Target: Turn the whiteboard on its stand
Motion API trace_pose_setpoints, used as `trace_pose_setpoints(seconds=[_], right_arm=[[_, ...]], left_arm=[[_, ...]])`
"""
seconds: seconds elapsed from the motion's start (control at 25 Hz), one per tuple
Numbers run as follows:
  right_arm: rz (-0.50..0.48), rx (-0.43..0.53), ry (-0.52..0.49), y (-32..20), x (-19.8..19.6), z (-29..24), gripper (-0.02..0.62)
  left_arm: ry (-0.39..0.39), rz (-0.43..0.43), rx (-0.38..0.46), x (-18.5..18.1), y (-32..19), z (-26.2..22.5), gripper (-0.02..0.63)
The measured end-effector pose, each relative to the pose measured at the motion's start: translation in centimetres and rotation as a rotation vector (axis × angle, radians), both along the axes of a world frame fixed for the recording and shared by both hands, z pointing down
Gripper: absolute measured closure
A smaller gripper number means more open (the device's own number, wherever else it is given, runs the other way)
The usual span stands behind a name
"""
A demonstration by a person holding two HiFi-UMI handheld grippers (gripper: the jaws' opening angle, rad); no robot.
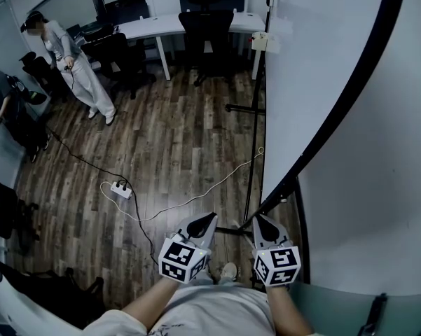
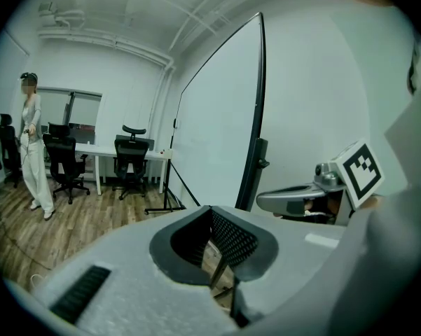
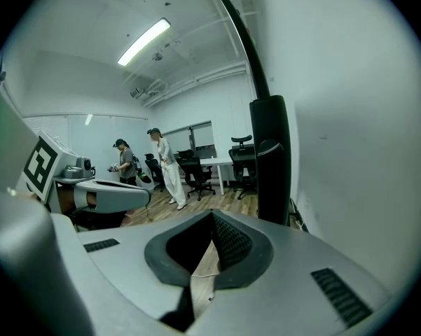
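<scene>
The whiteboard (image 1: 315,68) stands upright on the right, a large white panel with a black frame (image 1: 350,96) along its near edge. In the left gripper view the whiteboard (image 2: 217,138) shows with a black bracket (image 2: 256,166) on that edge. The same bracket (image 3: 270,159) stands just ahead in the right gripper view. The stand's black legs (image 1: 245,108) rest on the wood floor. My left gripper (image 1: 209,219) and right gripper (image 1: 259,220) are held side by side, low, near the frame's lower end. Both are shut on nothing, and neither touches the board.
Two people (image 1: 77,61) (image 1: 3,103) stand at the far left among office chairs. A white desk (image 1: 161,25) with a black chair (image 1: 206,26) is at the back. A power strip (image 1: 119,187) and its cable lie on the floor ahead of me.
</scene>
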State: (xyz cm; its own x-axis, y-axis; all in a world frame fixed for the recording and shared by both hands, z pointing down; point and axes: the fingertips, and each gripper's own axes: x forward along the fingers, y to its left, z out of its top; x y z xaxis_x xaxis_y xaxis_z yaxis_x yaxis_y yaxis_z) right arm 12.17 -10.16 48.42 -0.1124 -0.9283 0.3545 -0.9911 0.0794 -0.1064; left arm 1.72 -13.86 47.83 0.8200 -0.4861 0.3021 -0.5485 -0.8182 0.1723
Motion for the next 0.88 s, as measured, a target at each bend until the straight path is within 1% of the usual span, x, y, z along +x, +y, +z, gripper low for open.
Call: trace_pose_setpoints(seconds=[0.28,0.56,0.88], right_arm=[[-0.020,-0.009,0.001,-0.24,-0.03,0.07,0.589],[-0.033,-0.014,0.000,-0.06,-0.88,0.35,0.589],[-0.041,-0.017,0.006,-0.15,-0.59,0.10,0.589]], left_arm=[[-0.001,-0.004,-0.002,0.15,-0.19,-0.22,0.595],[-0.004,-0.002,-0.006,-0.53,0.11,0.05,0.595],[-0.005,0.001,-0.008,-0.13,0.04,-0.16,0.595]])
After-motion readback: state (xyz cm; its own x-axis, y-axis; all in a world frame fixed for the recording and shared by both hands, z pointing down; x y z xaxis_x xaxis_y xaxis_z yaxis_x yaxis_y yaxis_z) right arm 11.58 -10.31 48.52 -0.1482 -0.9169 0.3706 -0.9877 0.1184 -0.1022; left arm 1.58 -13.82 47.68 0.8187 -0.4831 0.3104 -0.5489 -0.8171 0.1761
